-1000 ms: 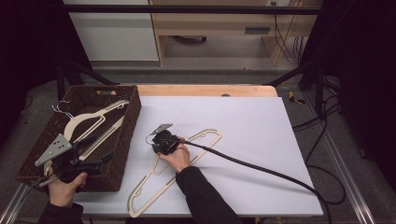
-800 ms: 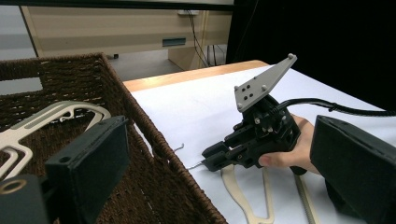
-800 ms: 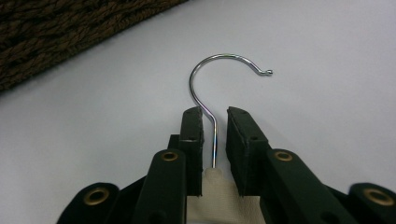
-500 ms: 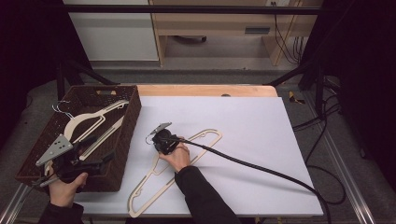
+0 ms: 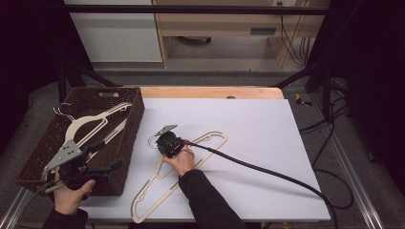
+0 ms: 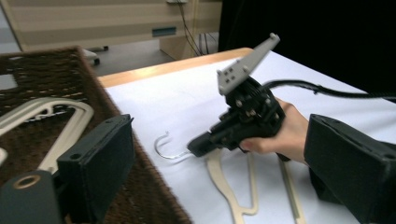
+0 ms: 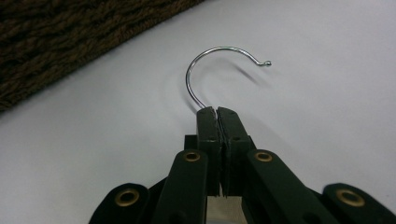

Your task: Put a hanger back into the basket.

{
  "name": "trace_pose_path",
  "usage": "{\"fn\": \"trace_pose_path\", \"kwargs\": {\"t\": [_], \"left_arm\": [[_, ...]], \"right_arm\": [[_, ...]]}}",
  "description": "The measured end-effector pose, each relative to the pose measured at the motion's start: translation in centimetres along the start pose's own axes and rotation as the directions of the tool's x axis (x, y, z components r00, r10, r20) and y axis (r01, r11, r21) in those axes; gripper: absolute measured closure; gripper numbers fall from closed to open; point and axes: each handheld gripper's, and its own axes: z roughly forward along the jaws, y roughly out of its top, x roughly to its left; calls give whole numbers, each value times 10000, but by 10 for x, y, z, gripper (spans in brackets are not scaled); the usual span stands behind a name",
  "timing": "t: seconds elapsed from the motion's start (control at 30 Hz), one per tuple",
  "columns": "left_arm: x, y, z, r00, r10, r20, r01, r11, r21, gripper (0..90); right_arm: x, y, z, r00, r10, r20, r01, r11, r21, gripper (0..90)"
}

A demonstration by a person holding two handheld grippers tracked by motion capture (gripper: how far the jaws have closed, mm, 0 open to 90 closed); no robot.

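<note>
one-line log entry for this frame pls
right gripper: shut on hanger hook | hanger: flat on white table | left gripper: open, over basket | second hanger: in basket

Pale wooden hanger (image 5: 177,186), flat on table

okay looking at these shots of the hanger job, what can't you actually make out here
- Right tongs, right gripper view: shut on the metal hook; the hook's stem is hidden between the jaws.
- Wooden hanger, high view: its neck is covered by the right hand.
- Basket, left gripper view: cut off by the left and bottom edges, partly behind the left tongs.
</note>
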Motion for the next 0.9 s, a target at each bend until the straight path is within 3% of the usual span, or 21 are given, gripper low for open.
{"fn": "trace_pose_path", "kwargs": {"t": [0.13, 0.3, 0.67, 0.77, 0.83, 0.9], "left_arm": [[-10, 0, 10, 9996, 167, 215, -177, 9987, 469, 124], [-25, -4, 28, 9992, 182, 348, -227, 9909, 1323, 163], [-44, -22, 69, 9986, 34, 525, -175, 9622, 2719, 204], [-47, -28, 81, 9994, 154, 323, -246, 9521, 3049, 223], [-50, -34, 90, 9993, -25, 378, -101, 9442, 3293, 234], [-52, -38, 100, 9999, 36, 120, -75, 9364, 3508, 246]], "right_arm": [[-1, 1, -7, 9999, -26, -146, 21, 9995, -319, 892], [0, 1, -16, 9993, -226, -282, 208, 9977, -641, 892], [3, 2, -35, 9984, -417, -371, 371, 9923, -1185, 893], [3, 2, -40, 9981, -467, -406, 409, 9901, -1344, 892], [3, 3, -43, 9979, -508, -401, 447, 9893, -1391, 893], [4, 3, -45, 9975, -580, -411, 516, 9885, -1421, 892]]}}
